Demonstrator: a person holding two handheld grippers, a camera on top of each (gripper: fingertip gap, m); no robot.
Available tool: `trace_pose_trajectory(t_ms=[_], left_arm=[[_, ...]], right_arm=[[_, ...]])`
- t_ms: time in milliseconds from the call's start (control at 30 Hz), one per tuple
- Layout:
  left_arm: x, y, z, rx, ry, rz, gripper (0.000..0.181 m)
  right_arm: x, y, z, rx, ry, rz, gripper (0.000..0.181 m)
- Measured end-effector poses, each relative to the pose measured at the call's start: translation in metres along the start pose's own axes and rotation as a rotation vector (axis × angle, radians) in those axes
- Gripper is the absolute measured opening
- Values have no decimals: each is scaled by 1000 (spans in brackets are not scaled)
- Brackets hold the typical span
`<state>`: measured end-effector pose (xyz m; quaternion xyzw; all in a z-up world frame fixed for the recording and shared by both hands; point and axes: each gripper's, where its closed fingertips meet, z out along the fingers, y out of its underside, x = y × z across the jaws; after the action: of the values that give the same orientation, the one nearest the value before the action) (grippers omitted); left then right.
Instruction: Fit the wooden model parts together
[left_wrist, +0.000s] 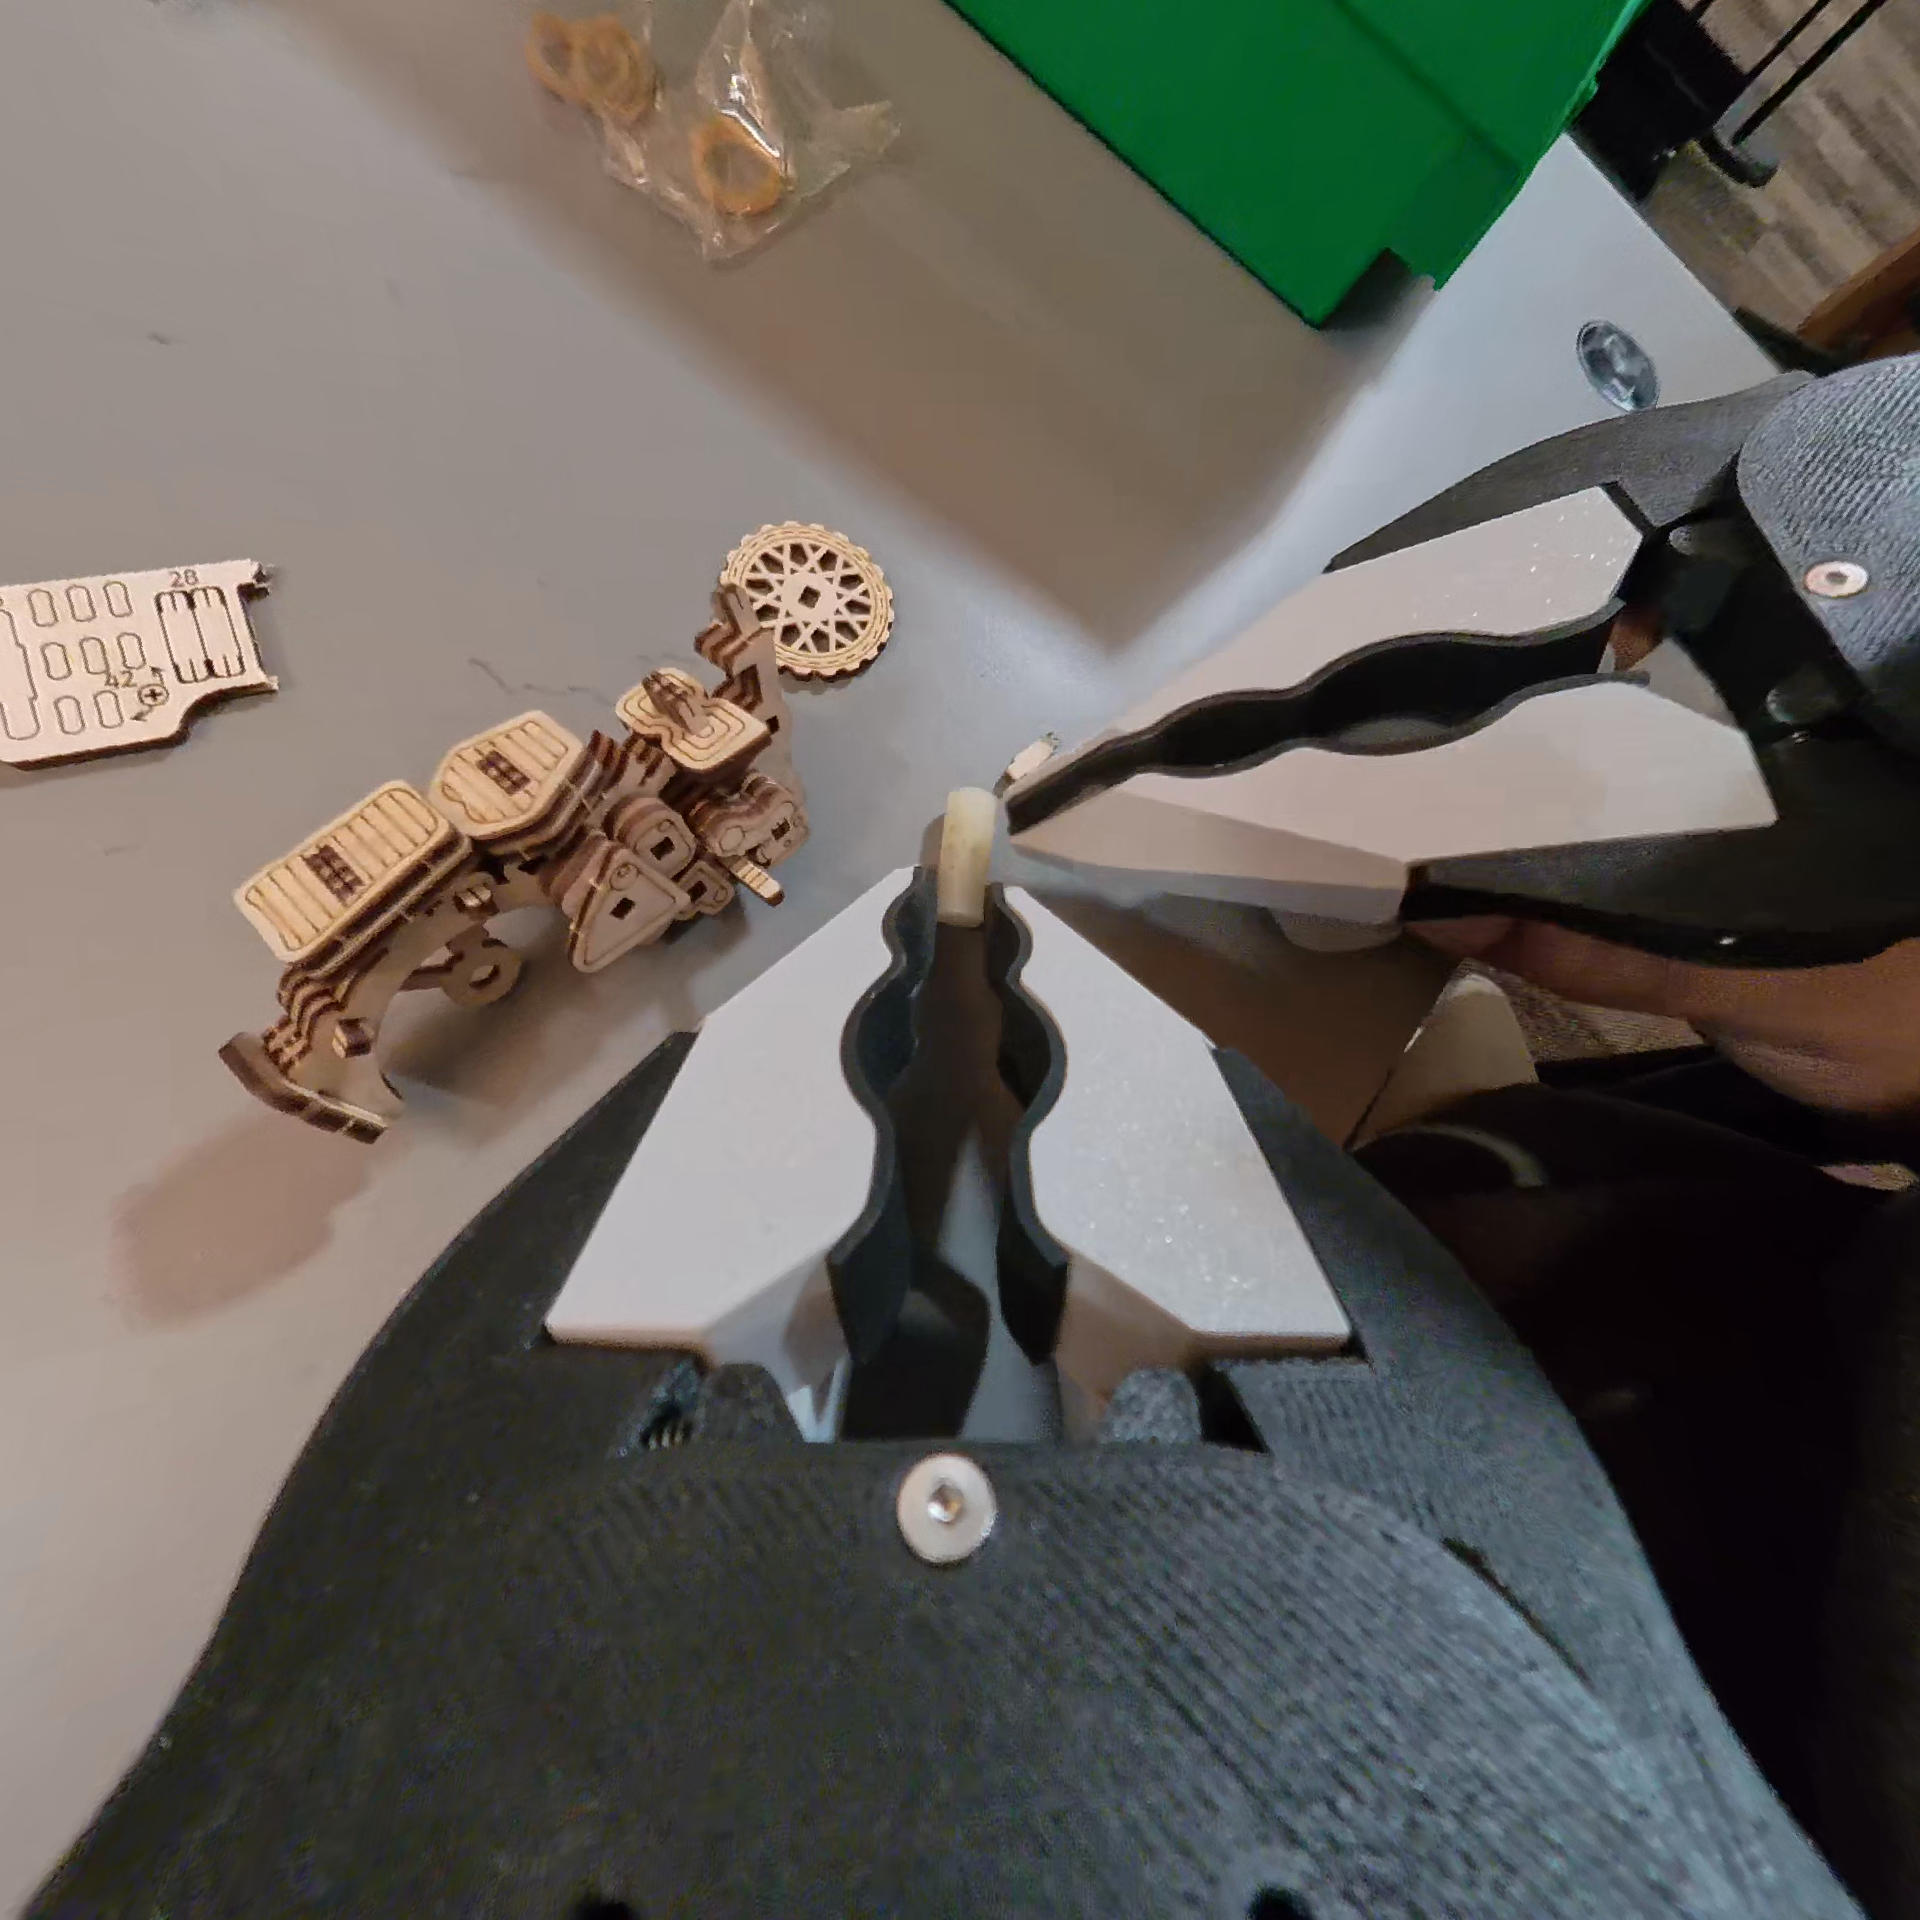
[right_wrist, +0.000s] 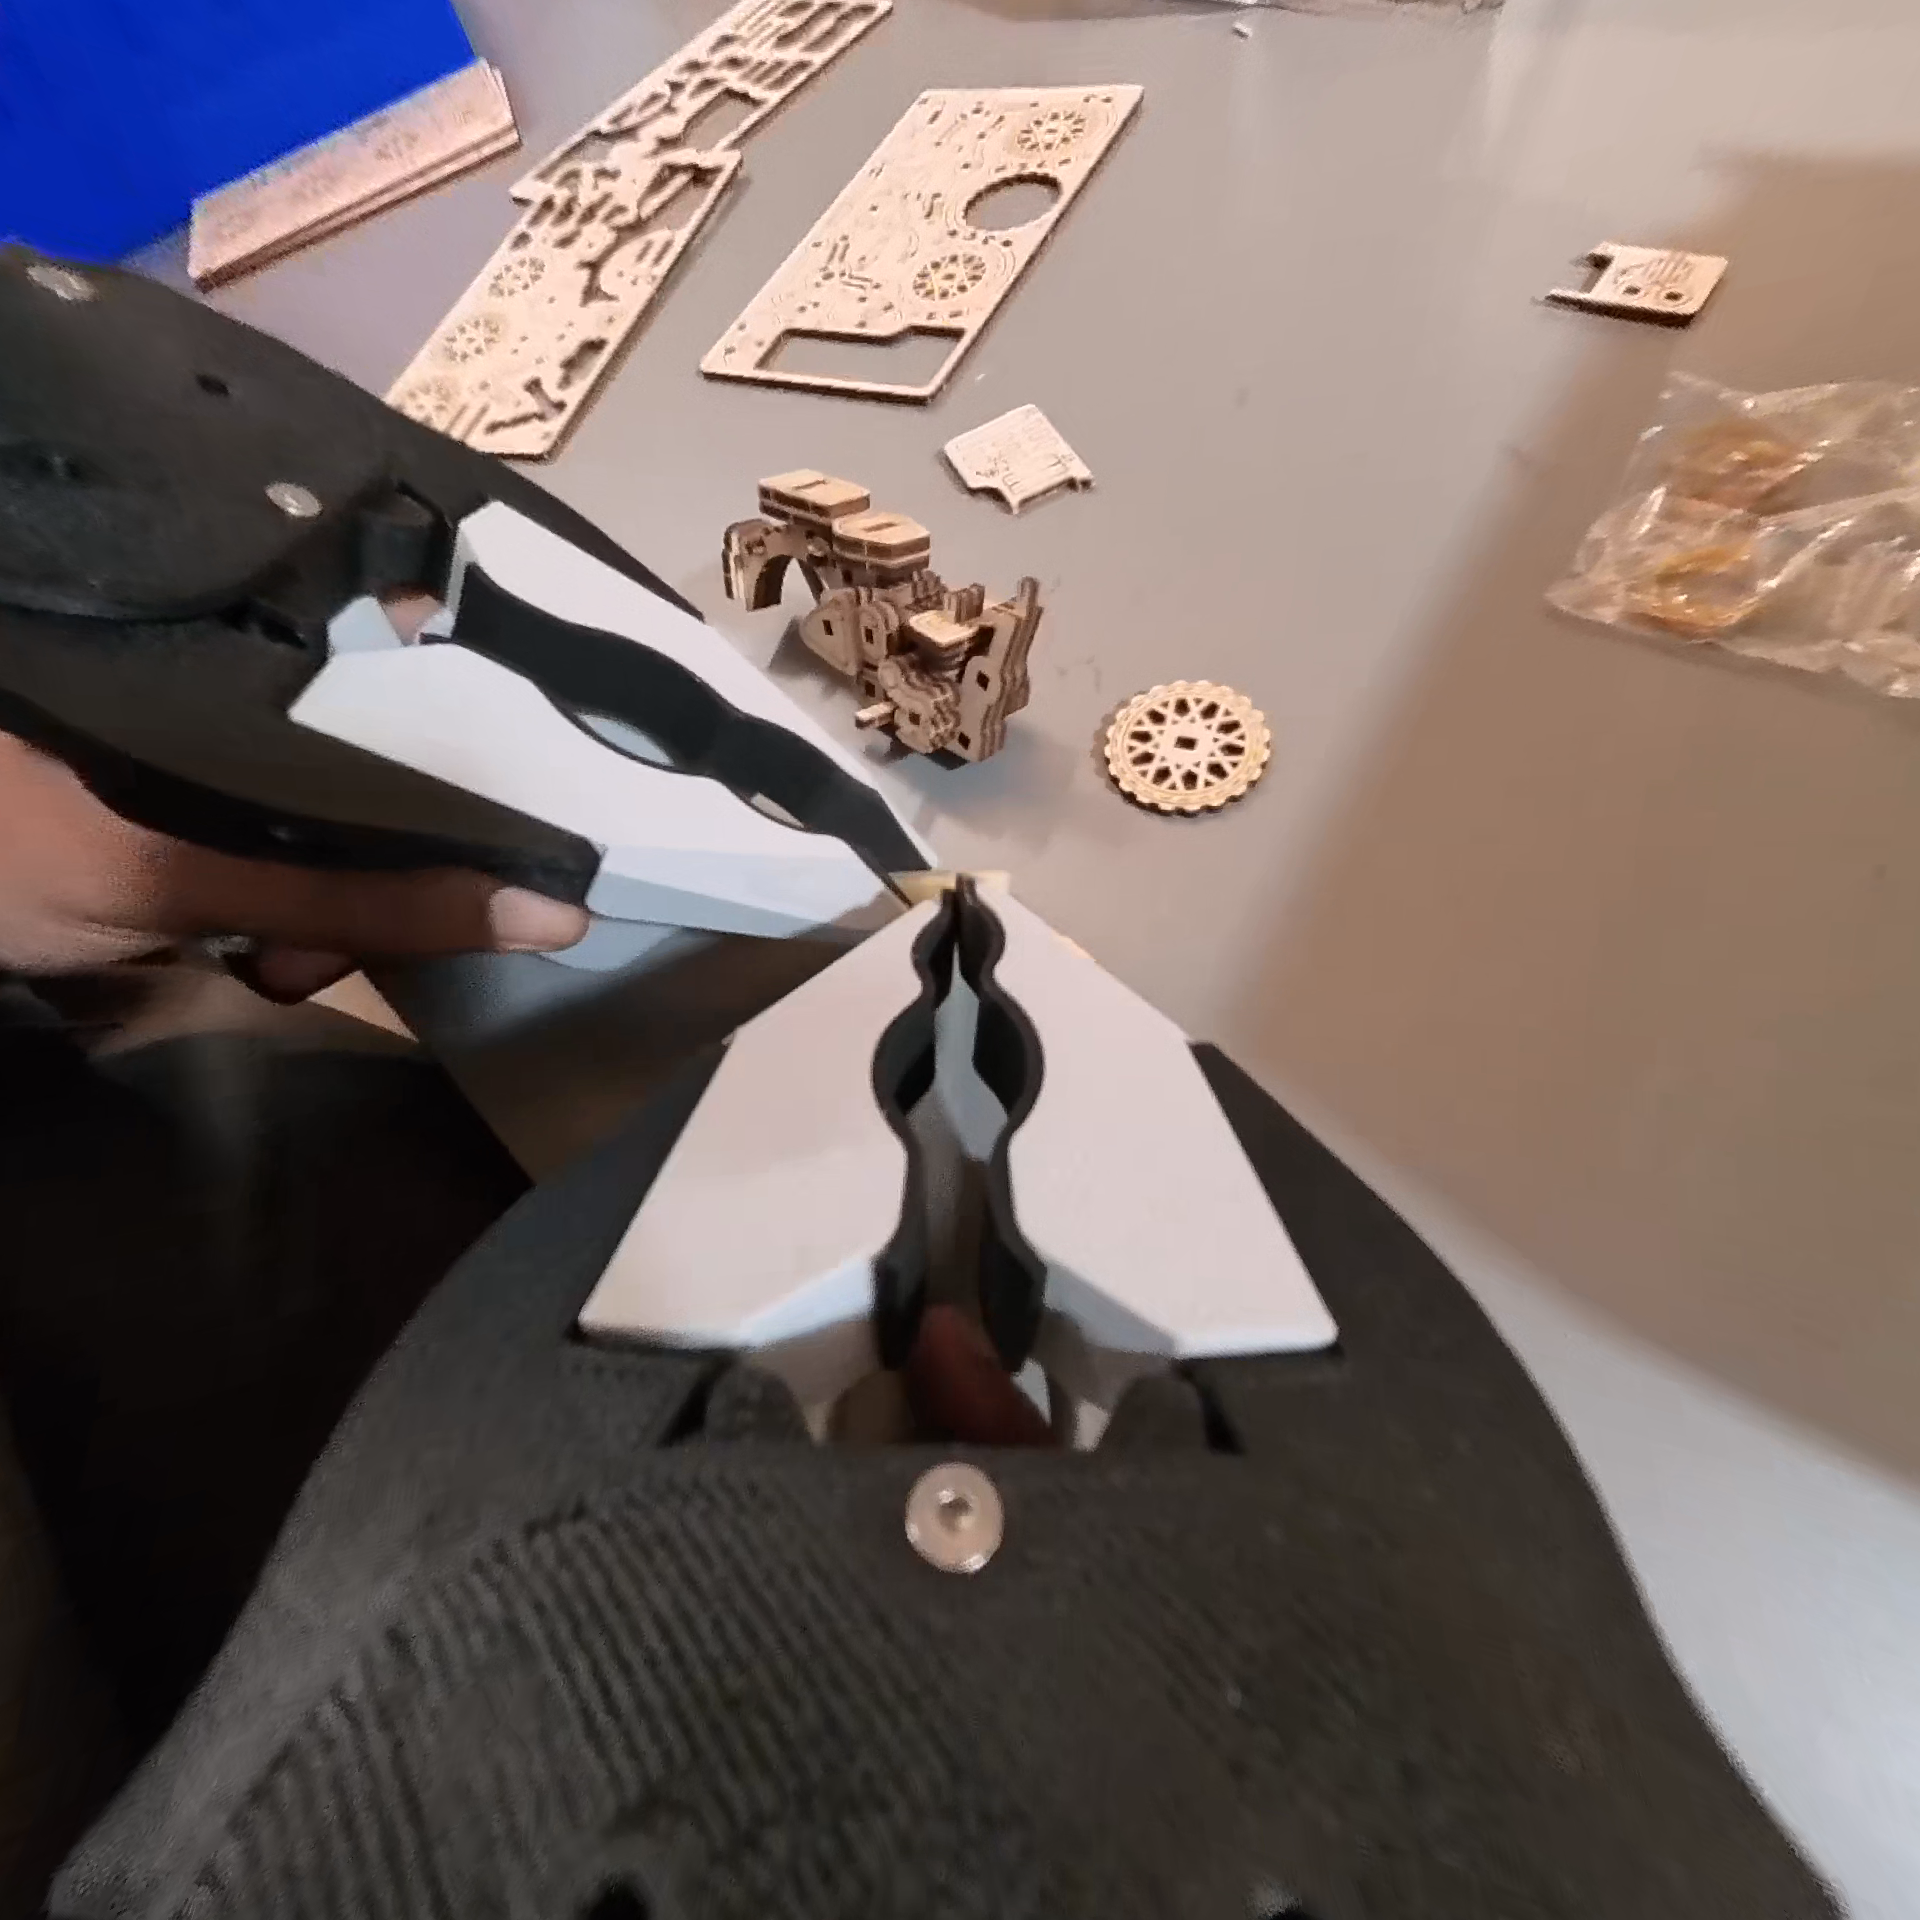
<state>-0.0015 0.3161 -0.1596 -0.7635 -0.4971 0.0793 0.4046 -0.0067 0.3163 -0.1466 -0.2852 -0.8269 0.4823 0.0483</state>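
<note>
Grey bench (left_wrist: 416, 364) below — my left claw (left_wrist: 961, 894) pinches a pale peg (left_wrist: 964, 850) upright; my right claw (left_wrist: 1013, 810), pressed together, touches its tip, model (left_wrist: 520, 831) farther left.

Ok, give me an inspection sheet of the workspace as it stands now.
Surface: grey table, lit unevenly.
Job's things: half-built wooden model lying on the table; loose wheel beside it; small pale peg in the left gripper.
Clutter: part sheets, small offcuts, plastic bag of rubber bands.
Grippers: left shut on the peg; right gripper shut, its tips at the peg, a small wooden piece apparently pinched.
Cables: nothing seen.
Surroundings: green box, blue object.
</note>
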Motion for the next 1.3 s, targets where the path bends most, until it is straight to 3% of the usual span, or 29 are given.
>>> trace_pose_trajectory(t_ms=[267,433,533,700,833,1000,1200,1300], left_arm=[[0,0,0,-2,15,-6,9],[1,0,0,-1,19,-7,9],[1,0,0,-1,24,-13,9],[1,-1,0,1,30,-22,9],[1,-1,0,0,40,-28,9],[-1,-2,0,10,27,-43,9],[-10,-5,-2,41,0,-108,8],[-10,-4,-1,31,-25,-82,8]], right_arm=[[15,-6,-15,-23,-75,-13,1],[40,6,-13,-175,-21,-322,9],[31,12,-10,-189,-123,-407,10],[23,15,-8,-190,-211,-383,16],[18,13,-4,-189,-219,-405,3],[17,13,-3,-203,-185,-383,2],[6,-4,-6,-118,-113,-149,2],[4,2,-1,-141,-113,-41,2]])
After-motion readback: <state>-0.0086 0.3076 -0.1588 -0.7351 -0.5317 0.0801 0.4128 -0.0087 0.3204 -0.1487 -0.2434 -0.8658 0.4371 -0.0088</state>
